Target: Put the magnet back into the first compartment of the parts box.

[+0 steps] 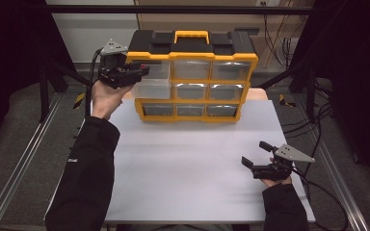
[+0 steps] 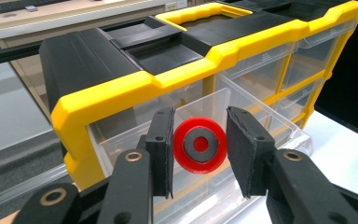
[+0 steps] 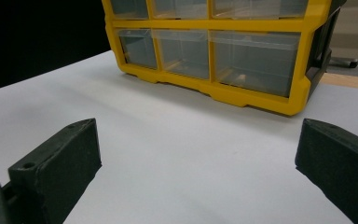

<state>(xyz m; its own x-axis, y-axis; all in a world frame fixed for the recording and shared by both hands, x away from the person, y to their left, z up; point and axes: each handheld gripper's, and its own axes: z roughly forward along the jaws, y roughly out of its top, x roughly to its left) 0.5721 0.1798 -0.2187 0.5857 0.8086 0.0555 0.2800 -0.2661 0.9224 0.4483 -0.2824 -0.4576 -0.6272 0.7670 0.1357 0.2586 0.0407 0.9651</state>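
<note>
Left jaws: your left gripper (image 2: 199, 154) clamps a red disc (image 2: 199, 145) with a grey centre.
Disc position: over the pulled-out top-left drawer (image 1: 152, 83).
Organizer (image 1: 192, 72): yellow-black, at the tabletop's (image 1: 188, 159) far edge.
Right jaws: your right gripper (image 1: 257, 155) is wide apart, holding nothing, near the right edge.

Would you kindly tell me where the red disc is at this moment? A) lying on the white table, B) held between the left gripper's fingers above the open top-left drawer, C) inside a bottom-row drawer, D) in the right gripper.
B: in the left gripper view, the left gripper clamps the red disc above the pulled-out drawer.
</note>
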